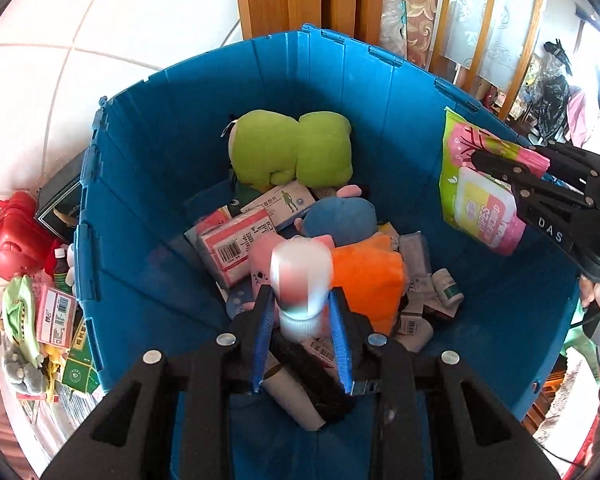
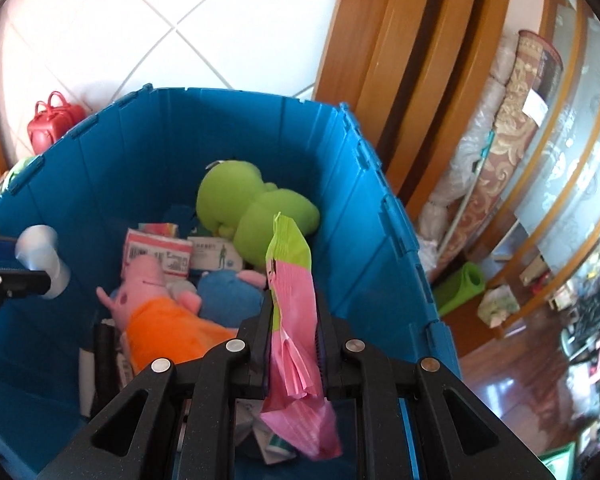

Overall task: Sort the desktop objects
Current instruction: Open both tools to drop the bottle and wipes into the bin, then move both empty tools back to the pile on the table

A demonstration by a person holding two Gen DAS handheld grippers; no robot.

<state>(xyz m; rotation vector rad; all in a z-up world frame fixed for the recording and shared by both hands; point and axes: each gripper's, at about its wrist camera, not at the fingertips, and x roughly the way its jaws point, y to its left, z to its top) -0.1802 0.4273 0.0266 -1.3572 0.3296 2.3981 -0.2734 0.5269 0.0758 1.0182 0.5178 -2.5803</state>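
From my left wrist, my left gripper (image 1: 302, 312) pinches a blurred white bottle (image 1: 301, 280) over the blue crate (image 1: 148, 168), above the plush toys and boxes inside. From my right wrist, my right gripper (image 2: 293, 320) is clamped on a pink-and-green wipes pack (image 2: 292, 304), held edge-on over the same crate, near the green plush (image 2: 252, 208).

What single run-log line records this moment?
left gripper: shut on white bottle | right gripper: shut on wipes pack | both over blue bin | bin holds green plush
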